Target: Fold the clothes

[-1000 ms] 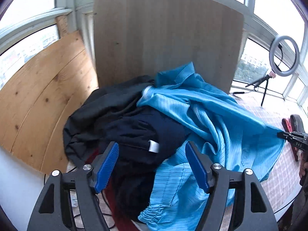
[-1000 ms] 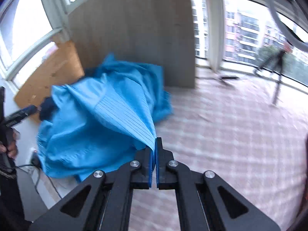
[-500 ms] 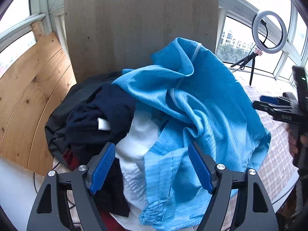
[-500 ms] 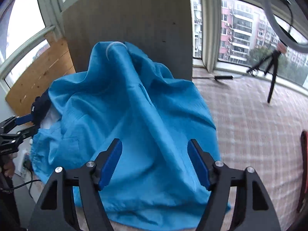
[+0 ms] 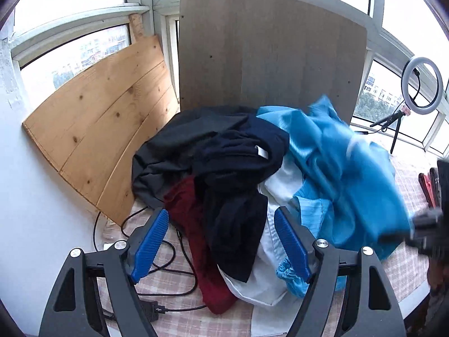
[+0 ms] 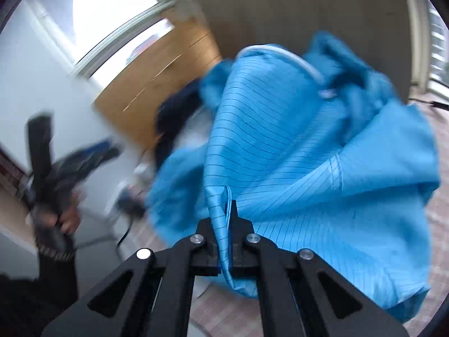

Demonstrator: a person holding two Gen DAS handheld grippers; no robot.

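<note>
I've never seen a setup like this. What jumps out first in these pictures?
The bright blue garment dominates: it billows across the right of the heap, and the right gripper is closing on a fold of it. Beside it, on the left, lies a dark pile of clothes, navy, black and dark red over something white. The left gripper hangs open above that pile, holding nothing.

The right gripper is closing, its fingers pinching a fold of the blue garment between them. The left gripper hangs with fingers spread wide, nothing between them, gripped by a blurred hand.
</note>
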